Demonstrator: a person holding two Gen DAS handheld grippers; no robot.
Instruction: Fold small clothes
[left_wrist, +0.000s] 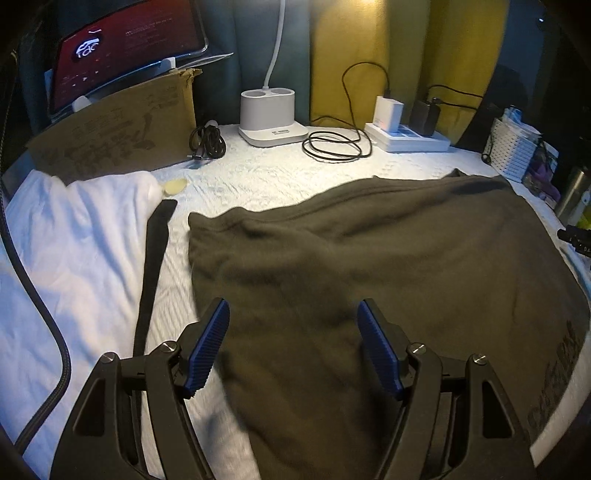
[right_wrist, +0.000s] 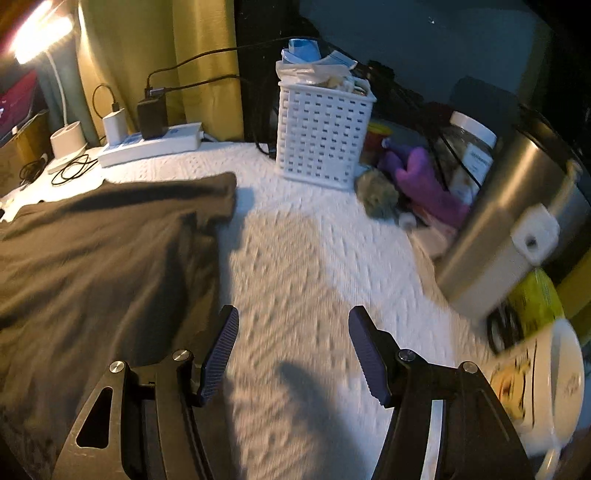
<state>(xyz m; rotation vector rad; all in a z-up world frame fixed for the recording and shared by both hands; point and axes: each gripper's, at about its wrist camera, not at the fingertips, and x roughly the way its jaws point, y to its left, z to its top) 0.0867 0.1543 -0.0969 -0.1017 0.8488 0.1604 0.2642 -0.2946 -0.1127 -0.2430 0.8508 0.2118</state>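
A dark olive garment (left_wrist: 369, 258) lies spread on the white textured table cover (left_wrist: 258, 173). My left gripper (left_wrist: 292, 306) hovers open over the garment's near left part, with nothing between its blue pads. In the right wrist view the same garment (right_wrist: 92, 258) fills the left side, one sleeve reaching toward the middle. My right gripper (right_wrist: 292, 312) is open over the bare cover (right_wrist: 314, 240), just right of the garment's edge and holding nothing. A white garment (left_wrist: 74, 229) lies crumpled at the far left, beside a black strap (left_wrist: 153, 258).
Along the back stand a cardboard box (left_wrist: 122, 125), a white lamp base (left_wrist: 271, 114), coiled cables (left_wrist: 332, 146) and a power strip (left_wrist: 406, 136). On the right are a white basket (right_wrist: 323, 136), a purple plush (right_wrist: 424, 181), a steel pot (right_wrist: 517, 206) and a mug (right_wrist: 546, 376).
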